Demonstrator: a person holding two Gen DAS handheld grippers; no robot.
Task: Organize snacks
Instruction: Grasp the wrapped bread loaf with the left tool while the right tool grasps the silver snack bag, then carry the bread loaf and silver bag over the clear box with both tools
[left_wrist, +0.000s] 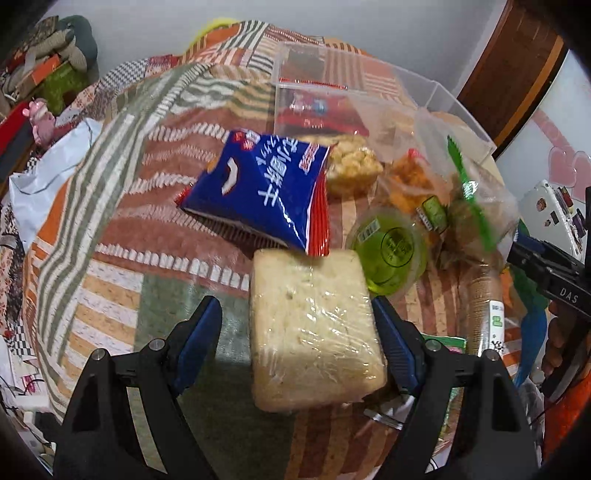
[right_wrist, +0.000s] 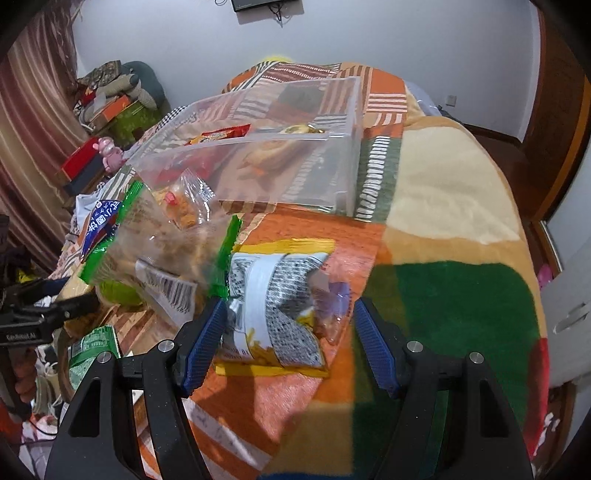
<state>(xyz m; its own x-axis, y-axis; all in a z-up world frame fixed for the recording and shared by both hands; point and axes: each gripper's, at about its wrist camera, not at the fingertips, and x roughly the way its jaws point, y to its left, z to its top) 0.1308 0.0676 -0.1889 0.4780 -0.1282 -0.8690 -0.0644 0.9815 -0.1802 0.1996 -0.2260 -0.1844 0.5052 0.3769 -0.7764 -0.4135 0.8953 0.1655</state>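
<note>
A clear plastic bin (right_wrist: 295, 147) stands on the patchwork bedspread (right_wrist: 424, 206) at the far side of the snack pile. Through its walls a red packet (right_wrist: 218, 136) and a yellowish wrapped snack (right_wrist: 295, 130) show inside; the rest of its contents cannot be made out.

The left gripper (left_wrist: 297, 328) tilts steeply down over a film-wrapped block of pale cake (left_wrist: 314, 328). Its blue pads are spread with the block between them: the right pad sits just against the block's edge, while the left pad stands apart from it. The block lies flat on the bedspread, its long axis running away from the camera, its far end tucked under the corner of a blue and red snack bag (left_wrist: 258, 192). That bag lies slanted, its long axis running diagonally. Beside the block stands a green jelly cup (left_wrist: 388, 254), with clear bags of fried snacks (left_wrist: 410, 177) behind it.

The right gripper (right_wrist: 291, 343) also points downward, jaws parted around a crumpled yellow and white snack packet (right_wrist: 273, 314) lying on the bedspread; the left pad is close against its edge, the right pad clear of it. Left of it leans a green-trimmed clear bag (right_wrist: 159, 243).
</note>
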